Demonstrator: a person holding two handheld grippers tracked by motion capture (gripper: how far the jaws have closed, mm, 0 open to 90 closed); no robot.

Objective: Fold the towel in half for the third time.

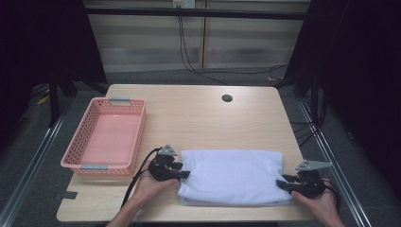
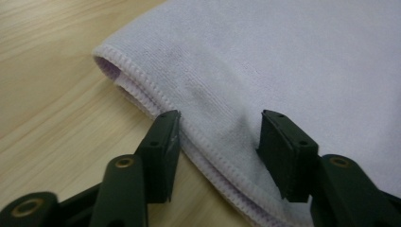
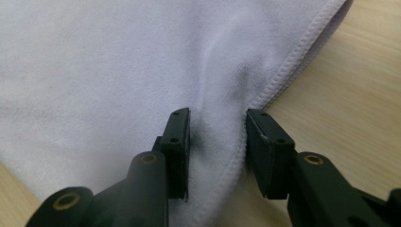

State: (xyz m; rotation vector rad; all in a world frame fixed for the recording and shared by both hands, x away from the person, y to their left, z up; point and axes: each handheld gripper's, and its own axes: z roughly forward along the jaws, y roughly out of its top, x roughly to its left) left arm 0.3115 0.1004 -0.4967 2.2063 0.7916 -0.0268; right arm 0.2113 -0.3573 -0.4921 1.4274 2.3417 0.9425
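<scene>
You work a folded white towel (image 1: pixel 231 176) at the near edge of the wooden counter (image 1: pixel 198 118), one gripper at each end of it. Your left gripper (image 1: pixel 185 174) sits at the towel's left end, its jaws apart and straddling the stitched hem; in the left gripper view, one jaw stands off the cloth over bare wood and the other rests over the towel (image 2: pixel 283 71), with the pads not pressing anything between them. Your right gripper (image 1: pixel 282 182) meets the towel's right end near its front corner. In the right gripper view, a raised ridge of cloth runs up between the two jaws, and the hem of the towel (image 3: pixel 118 71) passes just inside the right-hand jaw; the jaws stand part-way apart, and you cannot tell from here whether the pads actually pinch that ridge. The towel lies flat, doubled over, its layers showing along the front and left edges. A pink plastic basket (image 1: pixel 137 137) stands well to the left of the towel, near the counter's left edge. A small round hole (image 1: pixel 227 98) marks the counter's far side.
</scene>
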